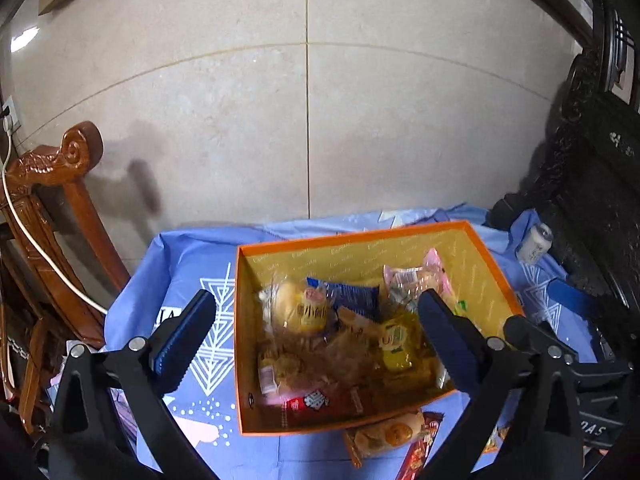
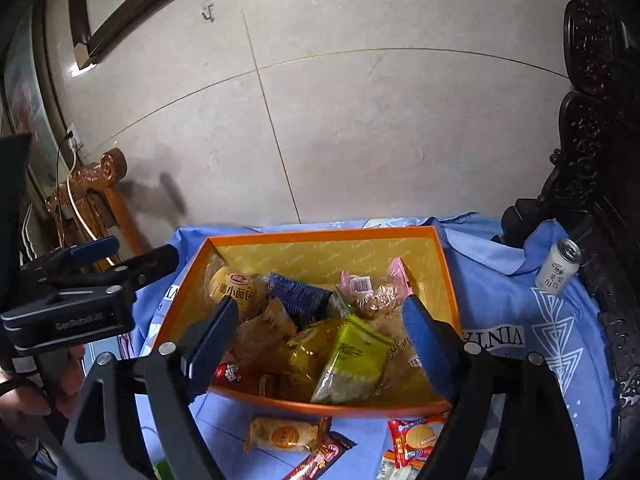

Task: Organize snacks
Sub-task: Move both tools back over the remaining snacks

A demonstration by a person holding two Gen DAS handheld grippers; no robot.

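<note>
The orange box (image 2: 448, 280) sits on the blue cloth (image 2: 500, 320) that covers the worktop, directly ahead of and below both tools. It is heaped with wrapped snacks: a small bread bun (image 2: 238, 290) at its far left, a dark blue packet (image 2: 298, 298) beside that, a pink-edged packet (image 2: 370, 288) toward the far right, and a yellow-green packet (image 2: 352, 360) on top near the front.

The right tool (image 2: 320, 320) hangs over the box with its jaws wide apart and nothing between the pads. The left tool (image 1: 316, 320) is likewise spread open and empty, one finger above the cloth left of the box, the other over the box's right part.

Nearer than the box's front wall, below the right tool, a wrapped pastry (image 2: 286, 436) and a red biscuit packet (image 2: 418, 438) lie loose on the cloth. A white can (image 2: 558, 268) stands well off to the right, against dark carved furniture (image 2: 592, 184). A carved wooden chair (image 1: 60, 184) stands off to the left.
</note>
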